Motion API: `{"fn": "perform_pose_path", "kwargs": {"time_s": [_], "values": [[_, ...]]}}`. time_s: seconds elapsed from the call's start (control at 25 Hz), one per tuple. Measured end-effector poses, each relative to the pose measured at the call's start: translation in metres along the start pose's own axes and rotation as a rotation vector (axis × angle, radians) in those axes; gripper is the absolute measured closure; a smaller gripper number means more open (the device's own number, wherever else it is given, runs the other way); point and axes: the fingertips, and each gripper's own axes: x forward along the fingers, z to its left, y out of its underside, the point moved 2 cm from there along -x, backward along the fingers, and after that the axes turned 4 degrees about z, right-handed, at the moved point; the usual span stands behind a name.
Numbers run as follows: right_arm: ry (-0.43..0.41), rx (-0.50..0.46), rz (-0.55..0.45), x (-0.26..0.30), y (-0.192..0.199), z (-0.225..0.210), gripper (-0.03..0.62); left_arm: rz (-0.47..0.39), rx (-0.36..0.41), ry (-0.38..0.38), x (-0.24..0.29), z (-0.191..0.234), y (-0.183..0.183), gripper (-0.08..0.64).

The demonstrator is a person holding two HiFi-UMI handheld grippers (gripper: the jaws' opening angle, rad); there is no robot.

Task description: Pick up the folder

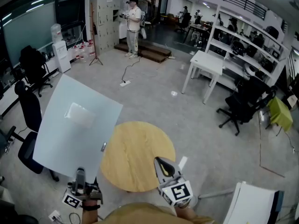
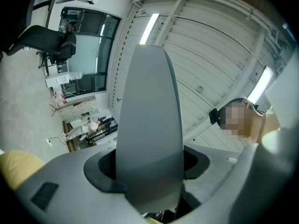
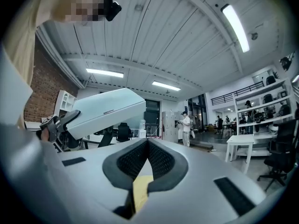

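My left gripper (image 1: 80, 174) has its jaws clamped on the near edge of the pale blue-grey flat plastic folder (image 1: 77, 120). They stand partly apart only because the folder's edge fills the gap between them, and in the left gripper view that edge rises straight up out of the pads. Seen from my head, the folder fans out up and away from that grip. It is tilted, with its far corners over the floor and one side overlapping the left rim of the round wooden table (image 1: 135, 157). From the right gripper view it hangs in the air at a slant off the left gripper, with nothing under it that I can see, so I judge it lifted clear of the tabletop, not resting on it. My right gripper (image 1: 164, 164) sits over the near right part of the table, well apart from the folder. Its jaws are closed tip to tip and there is nothing between them. By my reckoning the pick-up itself is done, since the folder is gripped and raised with one gripper. What may be left is only to hold it steady, as a broad sheet pinched at one edge could sag or swing
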Motion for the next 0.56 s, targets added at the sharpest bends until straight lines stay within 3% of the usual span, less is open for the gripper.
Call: {"fn": "perform_pose_path", "kwargs": {"time_s": [0.56], "values": [[-0.009,0.006,0.000,-0.0010,0.0013,0.0024,0.592,0.006,0.024,0.010,-0.0066,-0.0068,-0.0006,0.270]]}}
